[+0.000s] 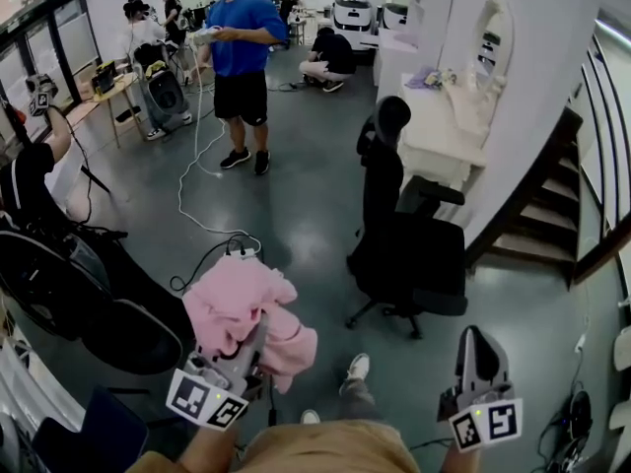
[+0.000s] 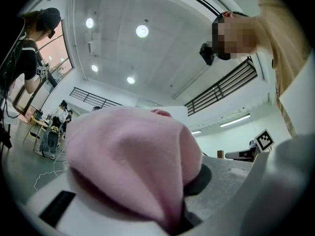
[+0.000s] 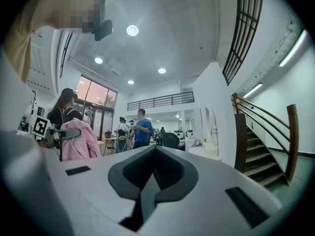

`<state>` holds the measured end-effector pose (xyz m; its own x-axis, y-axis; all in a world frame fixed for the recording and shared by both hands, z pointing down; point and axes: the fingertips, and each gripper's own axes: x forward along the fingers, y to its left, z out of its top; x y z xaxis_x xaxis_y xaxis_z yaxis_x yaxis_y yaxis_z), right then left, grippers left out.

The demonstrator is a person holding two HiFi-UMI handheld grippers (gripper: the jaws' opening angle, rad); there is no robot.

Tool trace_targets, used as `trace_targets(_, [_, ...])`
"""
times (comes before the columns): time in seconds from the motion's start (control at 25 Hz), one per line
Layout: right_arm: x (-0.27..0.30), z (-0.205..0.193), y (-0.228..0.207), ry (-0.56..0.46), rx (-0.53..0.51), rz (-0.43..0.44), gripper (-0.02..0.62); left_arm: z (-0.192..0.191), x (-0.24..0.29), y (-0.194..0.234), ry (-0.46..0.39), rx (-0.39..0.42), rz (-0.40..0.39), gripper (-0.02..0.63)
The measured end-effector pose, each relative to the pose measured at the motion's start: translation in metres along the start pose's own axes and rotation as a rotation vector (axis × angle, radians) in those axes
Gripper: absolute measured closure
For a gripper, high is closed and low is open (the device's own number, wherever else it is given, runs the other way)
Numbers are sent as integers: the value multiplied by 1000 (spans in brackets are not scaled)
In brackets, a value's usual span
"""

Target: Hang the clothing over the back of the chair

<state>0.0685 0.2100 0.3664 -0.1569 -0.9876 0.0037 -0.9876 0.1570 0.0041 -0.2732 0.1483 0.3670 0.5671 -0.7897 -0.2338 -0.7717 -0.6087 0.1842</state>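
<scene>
Two grippers show at the bottom of the head view. The left gripper point(image 1: 258, 335) is clenched on a pink garment point(image 1: 242, 304). In its own view the garment's point(image 2: 133, 156) soft, fleecy folds bulge out of the pinch between the pale jaws and fill the middle of the frame. The right gripper point(image 1: 481, 338) holds nothing. In its own view its point(image 3: 153, 151) smooth grey jaws are pressed together, leaving only a thin seam below a dark, diamond-shaped recess.

The garment hangs as a rumpled bundle left of the chair point(image 1: 404, 254), well apart from it and nearer the camera. The chair is black, with a tall narrow back, a rounded headrest, armrests and a star-shaped base on castors. The right gripper sits to the near right of the chair.

Behind the chair stands a white counter point(image 1: 444, 136). Right of it, dark wooden stairs point(image 1: 537, 215) rise with a slatted railing. Left of it, a thin white cable point(image 1: 187, 185) curls over the glossy grey floor point(image 1: 296, 205).
</scene>
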Motion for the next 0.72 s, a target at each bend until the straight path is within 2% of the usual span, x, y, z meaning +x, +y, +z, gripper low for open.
trace_targets(0.28, [66,-8,-26,7,20,40,591,-14,53,19,12,1,26,486])
trace_targets(0.72, [217,-2,-138,-20,17,167,591,-30,218,31,-61,54,99,486])
